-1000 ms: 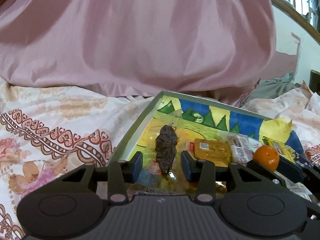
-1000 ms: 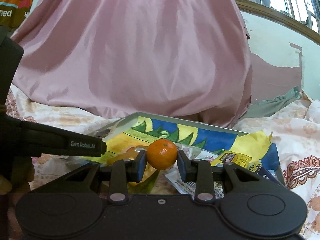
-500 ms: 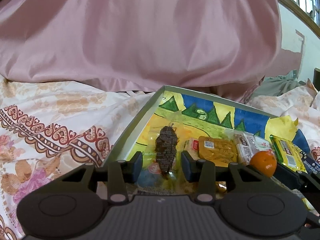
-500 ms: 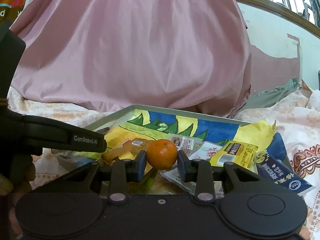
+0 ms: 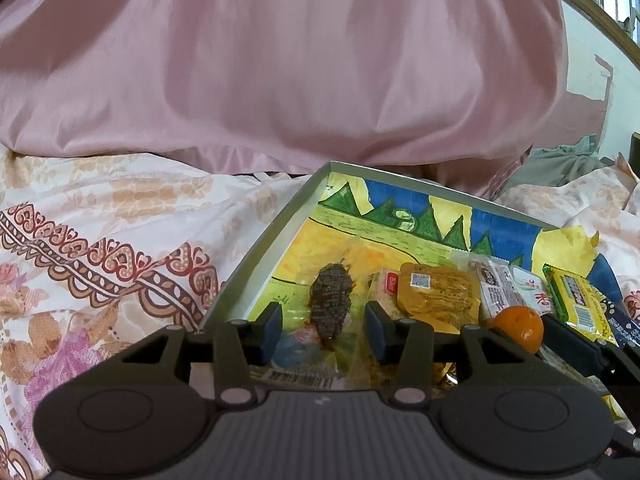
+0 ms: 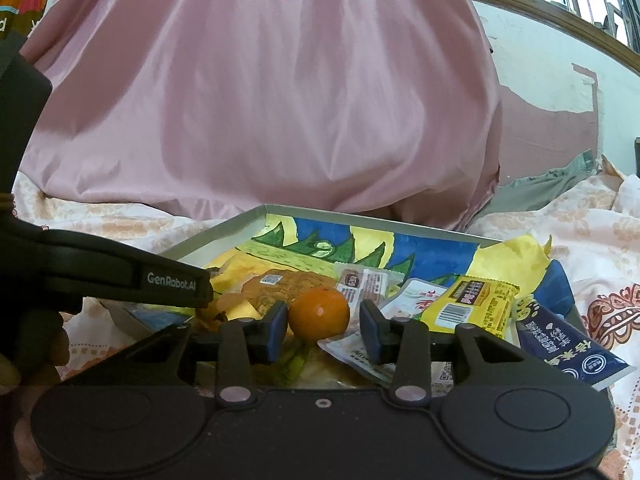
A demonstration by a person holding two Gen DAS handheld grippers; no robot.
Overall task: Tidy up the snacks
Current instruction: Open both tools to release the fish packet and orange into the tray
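Hovering over tray rim point(image 5: 256, 256) — right claw point(image 6: 323, 330) loose around orange point(image 6: 319, 313).

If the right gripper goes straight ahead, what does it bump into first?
Probably the orange: it already sits between the right gripper fingers, which look slightly apart from it. Beyond lie snack packets, depth unclear.

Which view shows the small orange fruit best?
Right wrist: the orange sits unobstructed between the right gripper fingers, which stand apart. The left wrist view shows it only small, low right, partly hidden.
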